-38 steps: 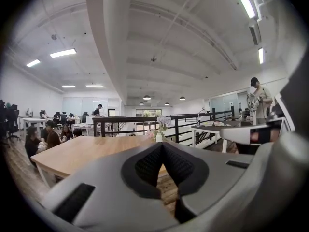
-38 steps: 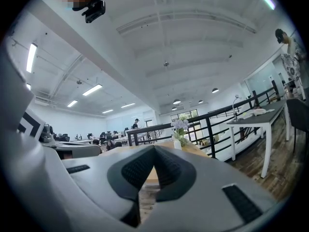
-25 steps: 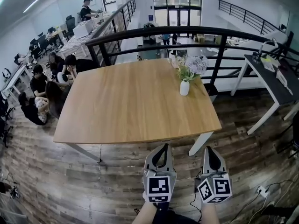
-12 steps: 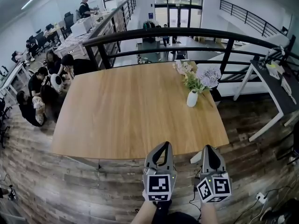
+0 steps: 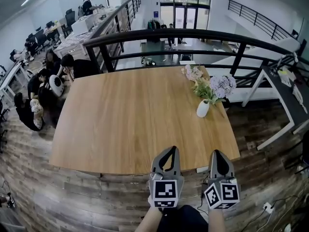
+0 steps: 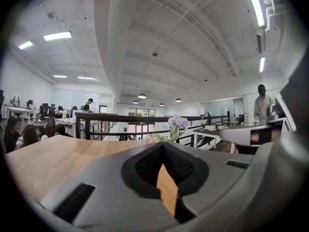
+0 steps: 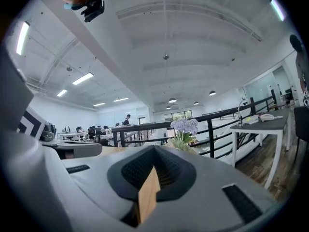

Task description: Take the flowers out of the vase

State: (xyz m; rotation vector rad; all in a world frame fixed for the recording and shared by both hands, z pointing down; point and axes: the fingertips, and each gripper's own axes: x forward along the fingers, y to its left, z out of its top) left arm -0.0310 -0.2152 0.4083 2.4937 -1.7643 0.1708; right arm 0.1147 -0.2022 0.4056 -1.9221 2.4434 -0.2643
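Observation:
A small white vase [image 5: 203, 108] stands near the right edge of the wooden table [image 5: 125, 115]. It holds a bunch of pink and lilac flowers [image 5: 211, 85] with green leaves. My left gripper [image 5: 168, 149] and right gripper [image 5: 216, 152] hover side by side at the table's near edge, both shut and empty. The vase is far ahead, slightly right of them. In the left gripper view the flowers [image 6: 175, 125] show beyond the shut left gripper [image 6: 162, 144]. In the right gripper view the flowers [image 7: 183, 127] rise just above the shut right gripper [image 7: 154, 148].
A black railing [image 5: 169, 34] runs behind the table. A dark desk [image 5: 285, 88] stands to the right on the wood floor. Several people [image 5: 43, 81] sit below at the left.
Both grippers have come forward from over the floor to the table's near edge. The table, vase and flowers now look closer.

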